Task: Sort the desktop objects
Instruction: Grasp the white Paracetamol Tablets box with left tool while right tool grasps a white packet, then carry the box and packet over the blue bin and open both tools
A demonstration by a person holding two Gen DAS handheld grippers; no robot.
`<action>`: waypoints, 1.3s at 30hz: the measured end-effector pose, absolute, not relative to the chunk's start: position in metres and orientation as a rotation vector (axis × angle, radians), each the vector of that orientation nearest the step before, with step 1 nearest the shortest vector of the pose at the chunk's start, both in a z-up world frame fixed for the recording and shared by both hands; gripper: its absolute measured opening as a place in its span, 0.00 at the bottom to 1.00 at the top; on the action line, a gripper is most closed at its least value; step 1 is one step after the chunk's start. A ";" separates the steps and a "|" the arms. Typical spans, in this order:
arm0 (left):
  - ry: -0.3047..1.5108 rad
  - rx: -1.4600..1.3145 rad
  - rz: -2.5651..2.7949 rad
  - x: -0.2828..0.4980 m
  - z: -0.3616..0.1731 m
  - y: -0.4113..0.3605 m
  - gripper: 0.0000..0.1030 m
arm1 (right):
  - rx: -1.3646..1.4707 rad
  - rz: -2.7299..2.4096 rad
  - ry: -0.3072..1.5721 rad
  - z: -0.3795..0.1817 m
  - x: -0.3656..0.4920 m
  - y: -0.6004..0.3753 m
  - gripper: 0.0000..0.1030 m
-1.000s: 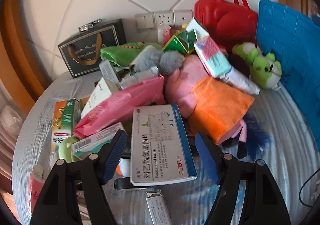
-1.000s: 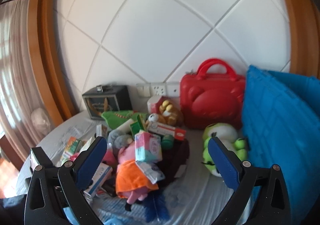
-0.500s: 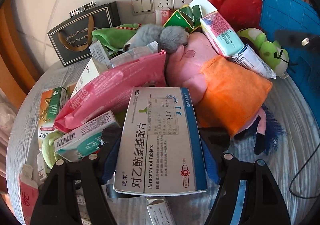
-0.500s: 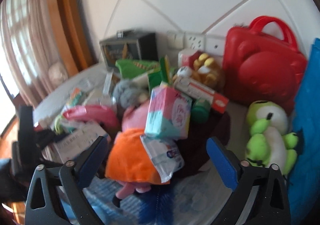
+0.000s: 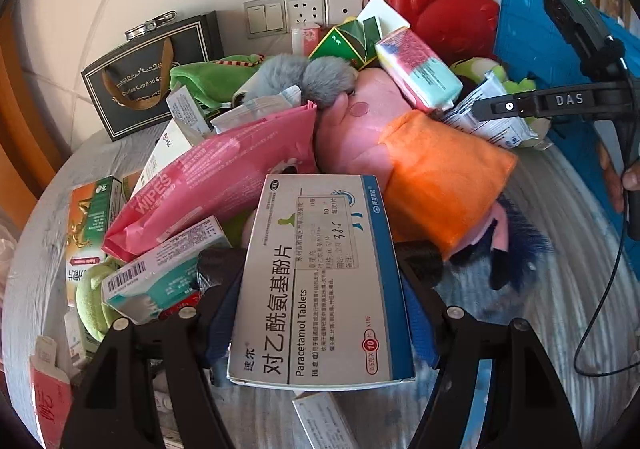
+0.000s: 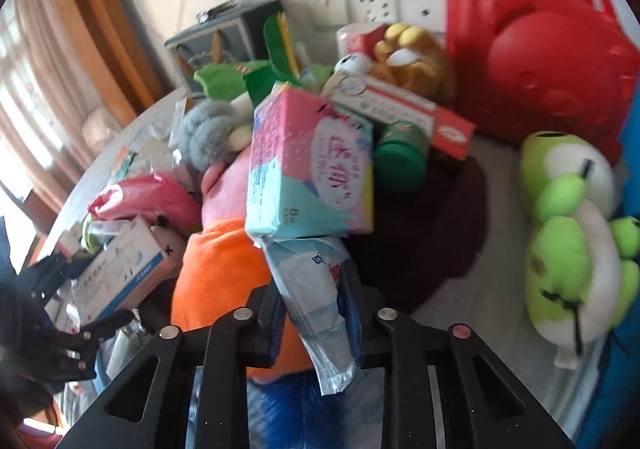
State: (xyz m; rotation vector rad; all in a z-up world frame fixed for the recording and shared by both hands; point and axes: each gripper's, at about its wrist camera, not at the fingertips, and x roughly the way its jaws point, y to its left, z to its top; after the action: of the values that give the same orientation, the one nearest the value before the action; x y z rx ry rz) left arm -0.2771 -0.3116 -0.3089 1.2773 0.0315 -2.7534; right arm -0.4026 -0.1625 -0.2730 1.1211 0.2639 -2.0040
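Both tongs grip — left tongs [image 5: 320, 313] the tablet box [image 5: 320, 277], right tongs [image 6: 310, 313] the pale packet [image 6: 316, 289].

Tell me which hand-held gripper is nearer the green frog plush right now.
Right. The right hand-held gripper, closed on a white-blue packet, sits beside the green frog plush. The left hand-held gripper holds the paracetamol box across the pile.

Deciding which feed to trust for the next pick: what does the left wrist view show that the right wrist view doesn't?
Left wrist only: the printed face of the paracetamol box held in the left tool, and a green-and-orange box at the table's left edge.
Right wrist only: the right tool shut on a white plastic pouch, the green jar, and the brown bear plush.
Both: red case, orange-dressed pink plush, pink wipes pack.
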 end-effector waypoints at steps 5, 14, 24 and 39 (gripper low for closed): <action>-0.054 1.224 -2.770 -0.269 -0.293 -0.303 0.68 | 1.054 -2.059 0.155 -0.240 -0.381 -0.135 0.16; -0.196 1.035 -2.901 -0.244 -0.225 -0.266 0.68 | 0.895 -2.145 0.062 -0.158 -0.323 -0.096 0.16; -0.439 0.617 -3.316 -0.234 -0.085 -0.128 0.68 | 0.464 -2.501 0.000 -0.004 -0.200 0.035 0.16; -0.436 0.562 -3.567 -0.308 -0.002 0.111 0.69 | 0.419 -2.838 -0.164 0.040 -0.219 0.257 0.16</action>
State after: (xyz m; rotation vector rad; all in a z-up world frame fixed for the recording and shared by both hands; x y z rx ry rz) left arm -0.3085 0.1110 -0.0022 0.5624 -0.4364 -3.5671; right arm -0.2186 0.2573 0.0399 0.4192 -0.1637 -2.8378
